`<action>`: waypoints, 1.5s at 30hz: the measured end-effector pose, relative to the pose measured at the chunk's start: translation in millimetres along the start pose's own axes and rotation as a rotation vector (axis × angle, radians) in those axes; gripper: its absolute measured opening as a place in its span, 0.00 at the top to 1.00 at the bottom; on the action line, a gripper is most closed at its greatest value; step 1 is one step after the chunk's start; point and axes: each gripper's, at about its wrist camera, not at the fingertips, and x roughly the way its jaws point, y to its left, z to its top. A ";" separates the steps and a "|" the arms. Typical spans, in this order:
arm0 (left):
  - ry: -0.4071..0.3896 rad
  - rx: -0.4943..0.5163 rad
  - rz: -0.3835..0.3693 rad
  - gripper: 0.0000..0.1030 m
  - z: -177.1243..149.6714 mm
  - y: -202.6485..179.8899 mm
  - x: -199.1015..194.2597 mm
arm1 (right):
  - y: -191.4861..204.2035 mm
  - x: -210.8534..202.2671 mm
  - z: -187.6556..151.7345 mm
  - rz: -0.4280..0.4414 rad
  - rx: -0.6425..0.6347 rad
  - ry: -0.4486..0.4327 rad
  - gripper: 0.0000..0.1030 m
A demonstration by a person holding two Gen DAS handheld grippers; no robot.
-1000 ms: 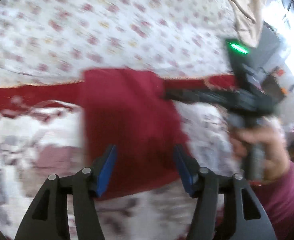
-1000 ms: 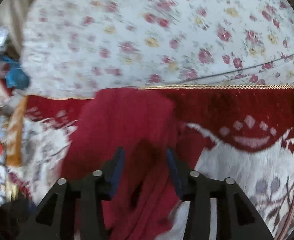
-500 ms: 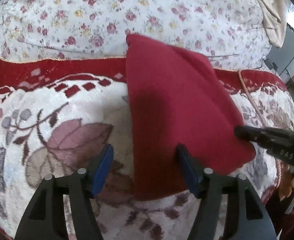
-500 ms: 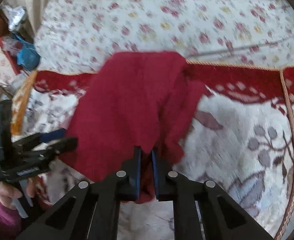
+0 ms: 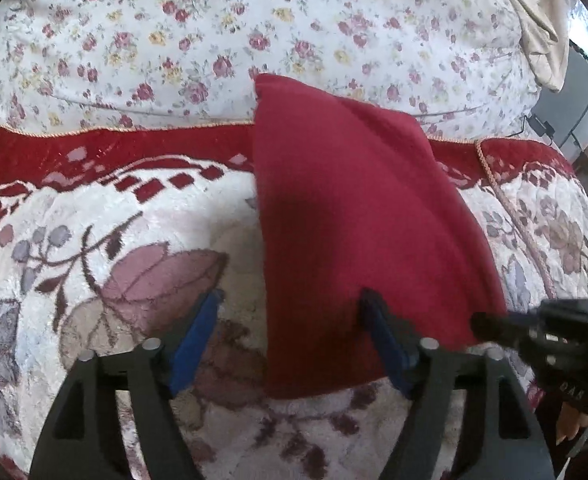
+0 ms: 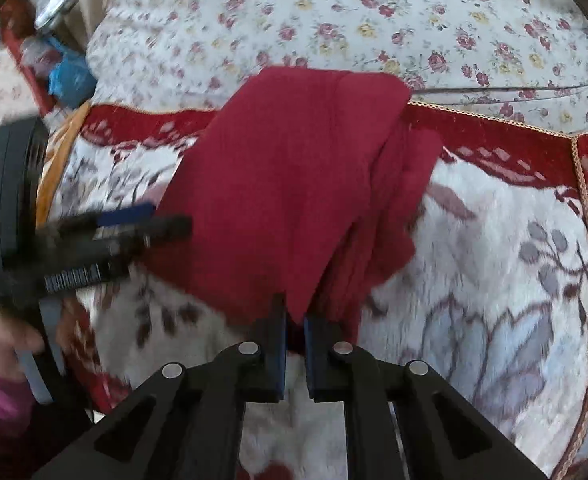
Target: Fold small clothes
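Floral blanket (image 5: 94,240) fills our left view: our left gripper (image 5: 294,328) is opening, straddling the red garment's (image 5: 354,208) near edge (nothing pinched). Our right view shows our right gripper (image 6: 294,320) clamped on its corner; one fold laid, more remain.

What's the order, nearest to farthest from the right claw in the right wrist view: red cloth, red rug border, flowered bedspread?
1. red cloth: pinched in the right claw, centre.
2. red rug border: behind the cloth.
3. flowered bedspread: top, farthest.
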 end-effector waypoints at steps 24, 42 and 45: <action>0.068 -0.012 -0.029 0.20 1.0 -6.7 27.1 | -80.3 60.8 112.6 -0.160 0.252 -0.119 0.88; 0.056 -0.007 -0.002 0.18 -1.9 -6.6 25.0 | -33.0 40.3 54.7 -0.162 0.131 -0.117 0.63; 0.055 -0.010 0.000 0.16 -2.3 -5.8 24.9 | -28.5 33.3 53.5 -0.181 0.115 -0.111 0.63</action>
